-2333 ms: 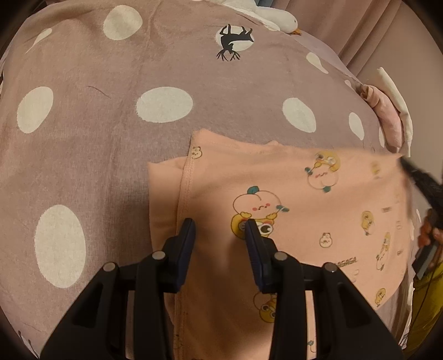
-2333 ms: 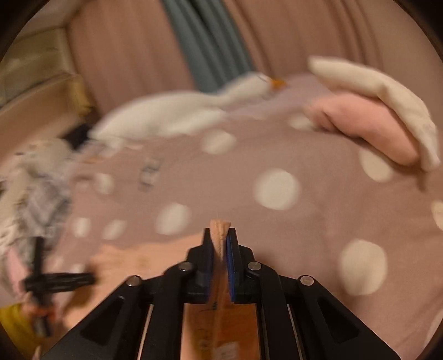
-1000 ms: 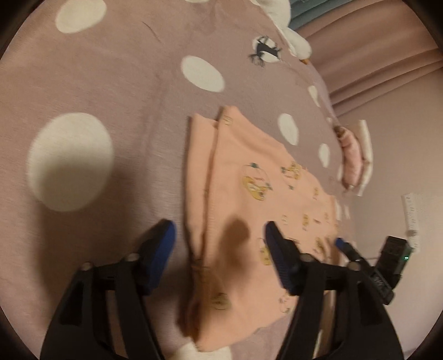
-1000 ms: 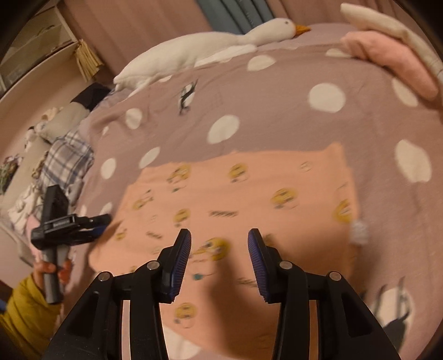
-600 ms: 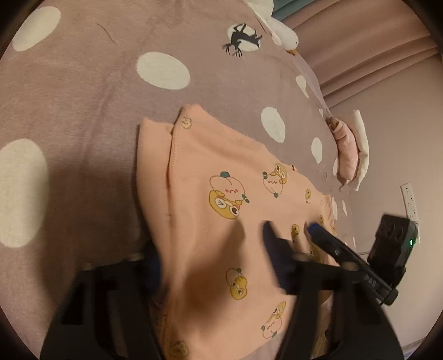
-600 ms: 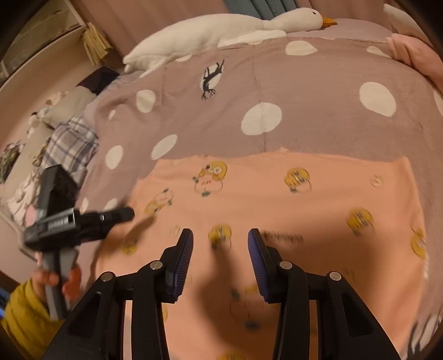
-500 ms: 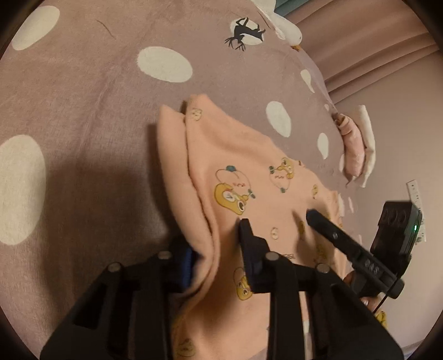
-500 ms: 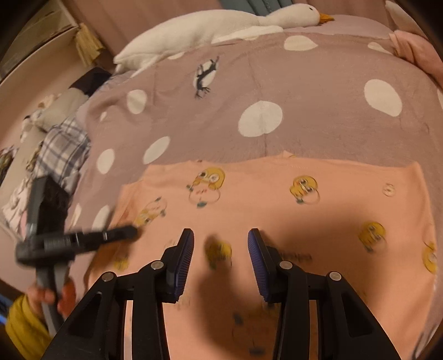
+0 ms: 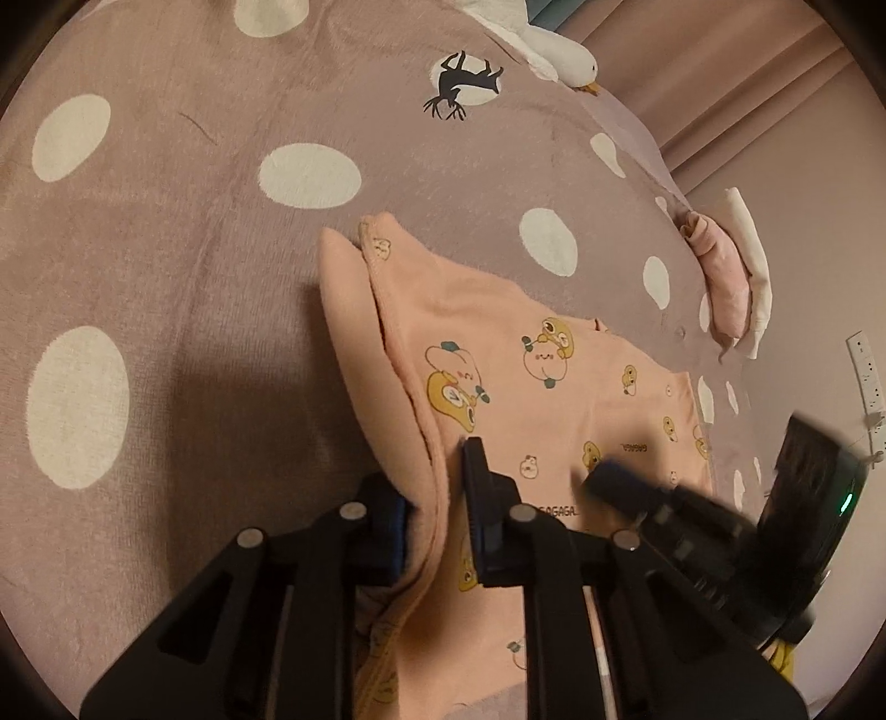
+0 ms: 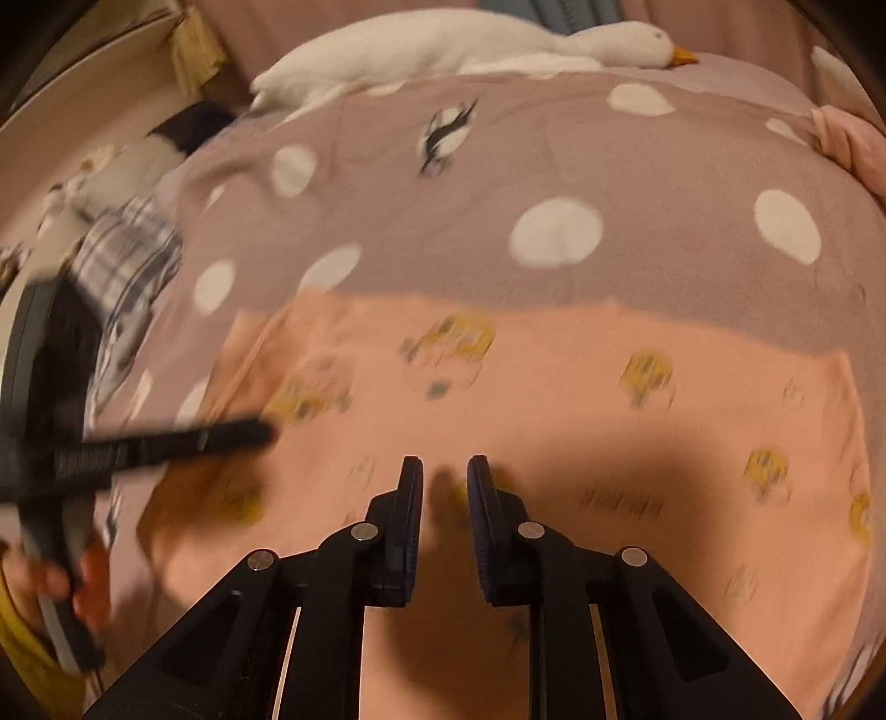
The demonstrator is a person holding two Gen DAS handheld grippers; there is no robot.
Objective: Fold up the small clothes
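A small peach garment with yellow cartoon prints (image 9: pixel 554 399) lies on a mauve polka-dot blanket (image 9: pixel 194 221). My left gripper (image 9: pixel 437 498) is shut on the garment's left folded edge, which rises in a ridge between the fingers. My right gripper (image 10: pixel 444 487) hovers low over the garment (image 10: pixel 554 399) near its front edge, jaws narrowly apart with nothing visibly between them. The right gripper also shows blurred in the left wrist view (image 9: pixel 609 482), and the left gripper shows blurred in the right wrist view (image 10: pixel 243 432).
A white plush goose (image 10: pixel 443 44) lies along the far edge of the bed. Folded pink and cream clothes (image 9: pixel 731 277) sit at the right side. A plaid cloth (image 10: pixel 127 260) lies at the left. A wall socket (image 9: pixel 866 376) is at the right.
My left gripper has closed on the garment's left edge and bunched it up. My right gripper let go earlier, moved down over the garment, and its jaws have narrowed.
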